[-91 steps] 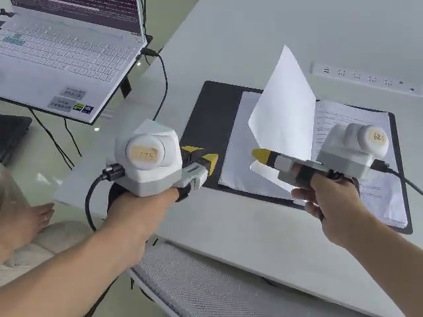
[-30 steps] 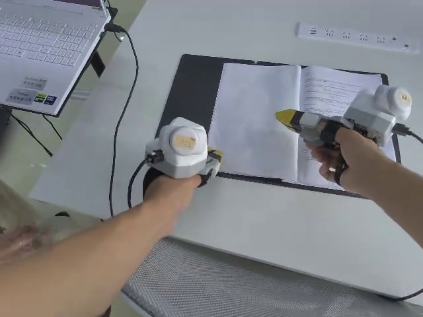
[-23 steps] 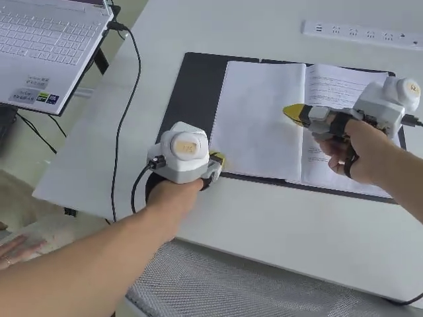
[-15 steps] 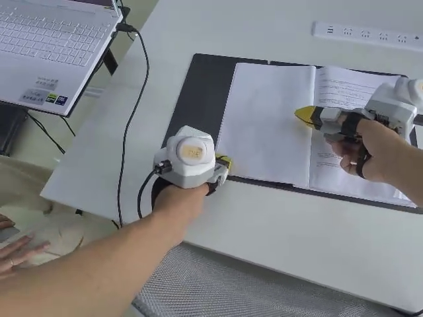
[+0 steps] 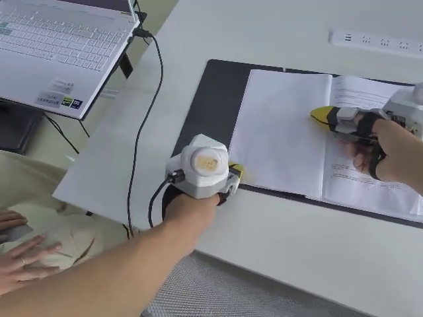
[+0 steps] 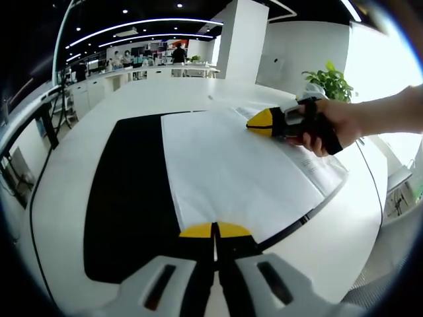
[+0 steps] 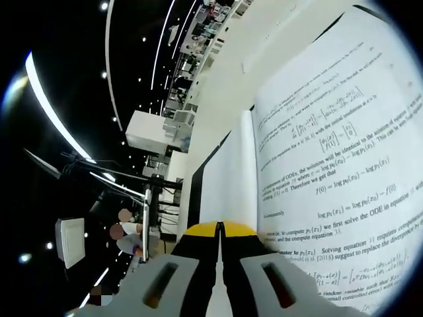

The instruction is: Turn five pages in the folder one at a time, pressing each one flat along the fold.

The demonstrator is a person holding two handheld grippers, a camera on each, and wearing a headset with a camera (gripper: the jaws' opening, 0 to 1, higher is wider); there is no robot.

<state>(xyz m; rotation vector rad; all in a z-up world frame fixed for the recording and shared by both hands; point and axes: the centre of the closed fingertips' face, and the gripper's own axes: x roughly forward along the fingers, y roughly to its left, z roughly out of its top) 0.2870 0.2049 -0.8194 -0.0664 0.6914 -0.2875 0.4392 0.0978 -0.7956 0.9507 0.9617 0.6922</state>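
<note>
1. The left gripper (image 5: 234, 173) has its jaws pressed together on nothing. Its yellow tips sit at the near edge of the folder (image 5: 210, 112).
2. The folder lies open and flat on the white table (image 5: 264, 33). Its dark cover is ahead and to the left of those tips, and the blank turned page (image 5: 281, 132) is straight ahead.
3. The right gripper (image 5: 320, 115) is likewise closed and empty. Its tips are at the fold (image 5: 324, 172), between the blank page and the printed page (image 5: 360, 181).
4. In the right gripper view, printed text spreads to the right of its tips.
5. A laptop (image 5: 59, 46) and its cable (image 5: 149, 99) lie well to the left of the left gripper.
</note>
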